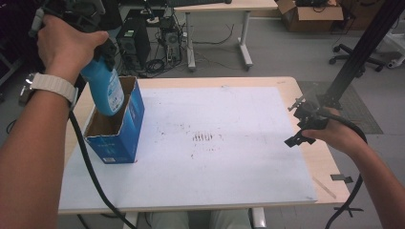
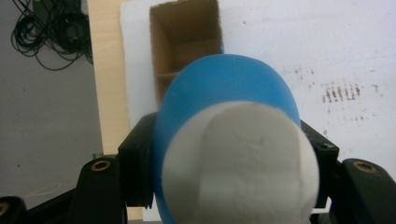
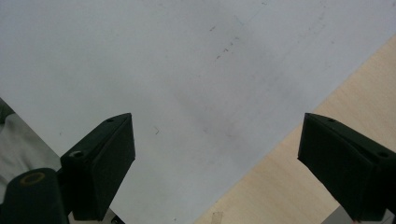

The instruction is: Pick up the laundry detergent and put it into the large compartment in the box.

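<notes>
A blue bottle [image 1: 107, 89] with a white cap [image 2: 243, 163] hangs bottom-down over the open top of a blue cardboard box [image 1: 119, 138], its lower end just inside the opening. My left gripper [image 1: 101, 51] is shut on the bottle's upper part, and the black jaws press both sides of it [image 2: 224, 93]. Below the bottle, the box's brown inside [image 2: 187, 37] has a divider across it. My right gripper [image 1: 305, 126] rests low at the table's right edge. It is open [image 3: 215, 163], with nothing between its jaws.
A white sheet [image 1: 215, 143] with dark smudges covers most of the wooden table [image 1: 327, 164]. A black slanted pole [image 1: 363, 47] rises at the right. Beyond the table are a computer tower [image 1: 131, 40], cables, another desk [image 1: 219, 9] and an office chair [image 1: 363, 59].
</notes>
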### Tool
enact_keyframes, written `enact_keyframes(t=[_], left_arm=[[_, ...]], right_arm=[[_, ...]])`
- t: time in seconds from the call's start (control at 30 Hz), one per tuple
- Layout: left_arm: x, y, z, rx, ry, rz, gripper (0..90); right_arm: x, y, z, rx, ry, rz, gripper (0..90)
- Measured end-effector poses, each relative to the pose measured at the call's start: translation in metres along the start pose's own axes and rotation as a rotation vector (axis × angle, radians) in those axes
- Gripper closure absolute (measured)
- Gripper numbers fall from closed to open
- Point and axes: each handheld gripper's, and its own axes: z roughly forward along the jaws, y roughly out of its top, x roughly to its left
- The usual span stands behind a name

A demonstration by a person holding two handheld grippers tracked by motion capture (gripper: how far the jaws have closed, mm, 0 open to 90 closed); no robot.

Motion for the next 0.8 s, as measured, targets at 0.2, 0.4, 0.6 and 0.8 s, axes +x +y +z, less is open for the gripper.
enact_keyframes(t=[0.2,0.4,0.6,0.8], left_arm=[[0.007,0.000,0.017,-0.004,0.001,-0.012,37.2],[0.013,-0.002,0.037,-0.003,0.002,-0.027,37.2],[0.017,-0.007,0.055,0.001,-0.002,-0.039,37.2],[0.021,-0.015,0.080,0.017,-0.003,-0.042,37.2]], right_arm=[[0.000,0.001,0.001,0.007,0.001,0.005,11.3],[0.000,0.002,0.005,0.013,0.005,0.009,11.2],[-0.002,0.000,0.008,0.018,0.005,0.018,11.3],[-0.003,0.000,0.010,0.022,0.006,0.022,11.3]])
